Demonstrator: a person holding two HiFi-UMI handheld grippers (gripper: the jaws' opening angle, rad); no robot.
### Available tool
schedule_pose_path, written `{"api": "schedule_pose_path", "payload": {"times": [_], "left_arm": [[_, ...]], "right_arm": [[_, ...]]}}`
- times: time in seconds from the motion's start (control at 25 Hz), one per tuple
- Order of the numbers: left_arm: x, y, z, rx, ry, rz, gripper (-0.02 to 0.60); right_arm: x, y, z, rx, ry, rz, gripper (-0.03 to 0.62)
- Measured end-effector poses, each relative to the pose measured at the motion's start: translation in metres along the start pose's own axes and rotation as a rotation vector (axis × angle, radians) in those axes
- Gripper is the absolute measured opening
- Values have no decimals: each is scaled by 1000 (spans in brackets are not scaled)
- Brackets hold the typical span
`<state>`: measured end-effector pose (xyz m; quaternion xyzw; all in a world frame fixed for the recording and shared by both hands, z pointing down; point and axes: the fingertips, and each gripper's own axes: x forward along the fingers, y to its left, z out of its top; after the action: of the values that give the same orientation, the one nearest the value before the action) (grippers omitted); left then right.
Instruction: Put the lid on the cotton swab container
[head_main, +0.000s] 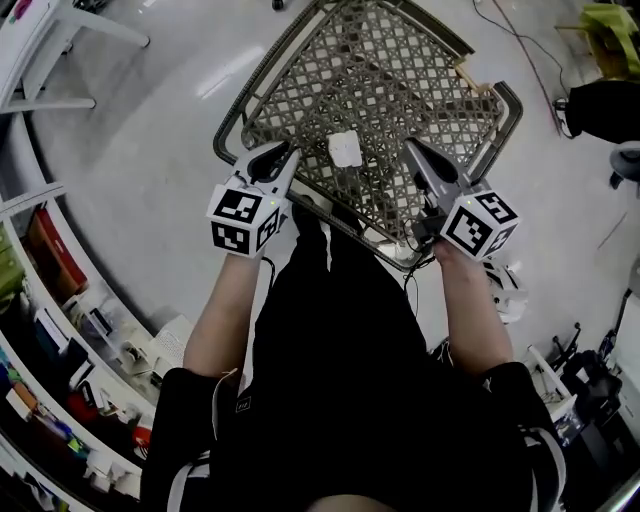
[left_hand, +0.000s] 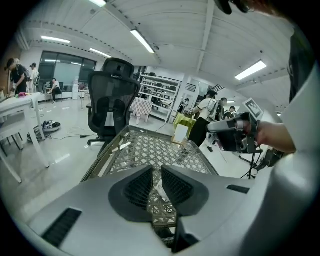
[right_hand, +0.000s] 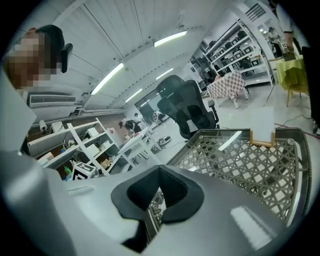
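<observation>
A small white container (head_main: 345, 150) with rounded corners sits on the lattice-topped table (head_main: 240, 110), between my two grippers. I cannot tell whether its lid is on. My left gripper (head_main: 288, 156) points at it from the left, with only a thin slit between the jaws and nothing held. My right gripper (head_main: 410, 150) points in from the right, its jaws closed and empty. In the left gripper view the pads (left_hand: 137, 187) frame a sliver of something white on the lattice (left_hand: 150, 150). The right gripper view shows the table (right_hand: 240, 160) beyond touching fingertips (right_hand: 172, 192).
Shelves with boxes (head_main: 60, 330) curve along the left. A white table (head_main: 40, 50) stands at the far left. A black office chair (left_hand: 112, 100) is behind the lattice table. Cables and gear (head_main: 580, 360) lie on the floor to the right. People stand in the background.
</observation>
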<state>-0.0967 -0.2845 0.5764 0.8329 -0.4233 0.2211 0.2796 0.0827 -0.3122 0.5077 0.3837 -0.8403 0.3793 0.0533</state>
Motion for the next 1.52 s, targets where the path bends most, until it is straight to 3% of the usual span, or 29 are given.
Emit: {"api": "schedule_pose_path", "payload": {"times": [0.32, 0.88, 1.12, 1.52], "left_arm": [[45, -3, -36, 5, 41, -60, 17], [101, -12, -85, -9, 120, -140, 17], [106, -26, -90, 2, 139, -172, 17], [110, -21, -84, -68, 111, -153, 17]], "right_arm": [[29, -12, -39, 14, 90, -2, 11], [63, -23, -87, 26, 215, -12, 11], [72, -19, -100, -1, 258, -10, 11], [84, -23, -119, -35, 343, -17, 11]]}}
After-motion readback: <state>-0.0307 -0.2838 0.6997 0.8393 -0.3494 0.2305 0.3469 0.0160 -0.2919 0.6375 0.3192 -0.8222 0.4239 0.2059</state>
